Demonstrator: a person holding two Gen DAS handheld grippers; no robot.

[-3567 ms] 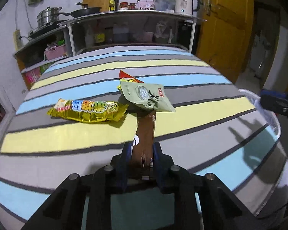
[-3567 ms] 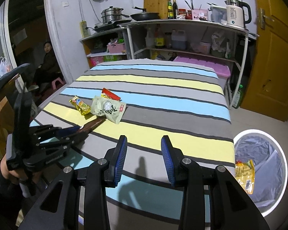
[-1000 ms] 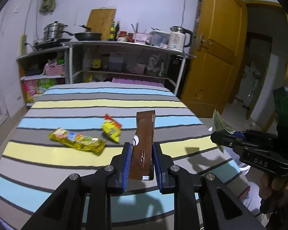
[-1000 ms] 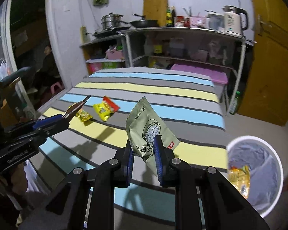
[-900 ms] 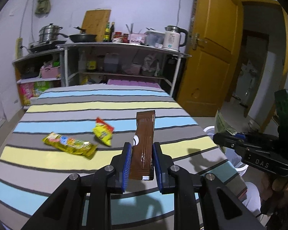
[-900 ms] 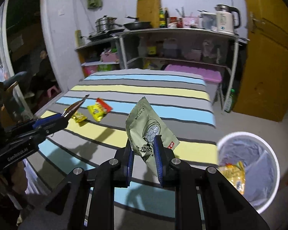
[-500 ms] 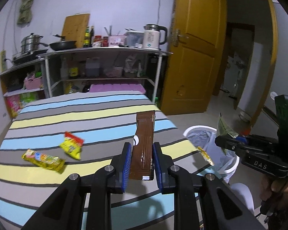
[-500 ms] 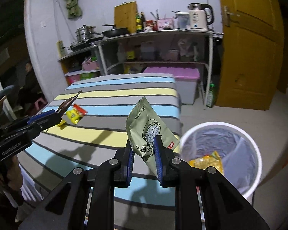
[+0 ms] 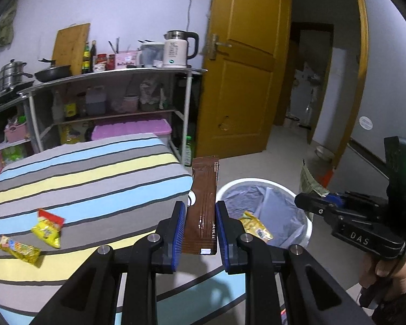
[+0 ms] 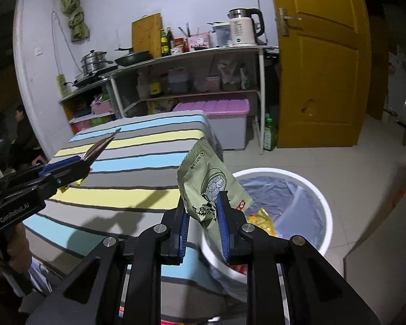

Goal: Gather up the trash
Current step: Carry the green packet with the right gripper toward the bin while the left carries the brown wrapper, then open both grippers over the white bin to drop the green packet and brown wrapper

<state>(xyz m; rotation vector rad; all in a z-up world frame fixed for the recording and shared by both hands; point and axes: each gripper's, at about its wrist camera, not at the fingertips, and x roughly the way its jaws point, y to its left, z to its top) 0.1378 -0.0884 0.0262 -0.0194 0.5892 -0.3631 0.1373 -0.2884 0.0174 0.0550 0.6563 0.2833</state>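
One long brown foil wrapper [image 9: 203,205] is clamped in the left tool [image 9: 200,233]; one pale green snack packet [image 10: 208,187] is clamped in the right tool [image 10: 203,230]. Two yellow wrappers [image 9: 47,226] are seen at lower left on the striped bench [image 9: 94,178].

Both grippers, the left gripper [image 9: 198,230] and the right gripper [image 10: 202,227], are black, angular frames with silver screws and blue ribbed pads [image 9: 178,232]. White lettering reads "DAS" and "GenRobot.AI". A green light glows. A bare hand [image 9: 391,272] shows.

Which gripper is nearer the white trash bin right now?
Right. The right gripper, shut on the green packet, is at the white trash bin's near rim. The left gripper, shut on the brown wrapper, is back over the striped table's corner.
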